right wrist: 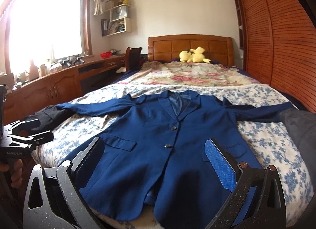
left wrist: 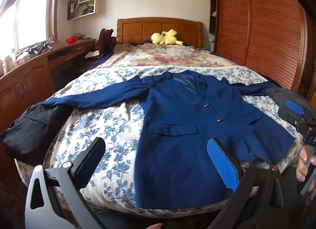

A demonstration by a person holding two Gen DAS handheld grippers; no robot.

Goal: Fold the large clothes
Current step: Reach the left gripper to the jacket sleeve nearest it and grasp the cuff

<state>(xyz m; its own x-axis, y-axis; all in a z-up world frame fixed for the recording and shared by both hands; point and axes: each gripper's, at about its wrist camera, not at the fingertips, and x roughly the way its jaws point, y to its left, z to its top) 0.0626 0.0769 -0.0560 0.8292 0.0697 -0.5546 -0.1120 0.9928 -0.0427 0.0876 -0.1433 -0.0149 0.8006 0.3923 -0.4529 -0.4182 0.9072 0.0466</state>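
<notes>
A dark blue blazer lies flat and buttoned on the bed, collar toward the headboard, both sleeves spread out sideways. My left gripper hovers open above the jacket's lower hem at the foot of the bed, nothing between its fingers. My right gripper is also open, over the hem a bit further right, and shows in the left wrist view at the right edge, held by a hand. The left gripper's body appears at the left of the right wrist view.
The bed carries a blue-flowered cover and a pink floral blanket. A black garment lies at the bed's left corner, a dark grey one at the right. A yellow plush toy sits by the headboard. Wooden wardrobe right, desk left.
</notes>
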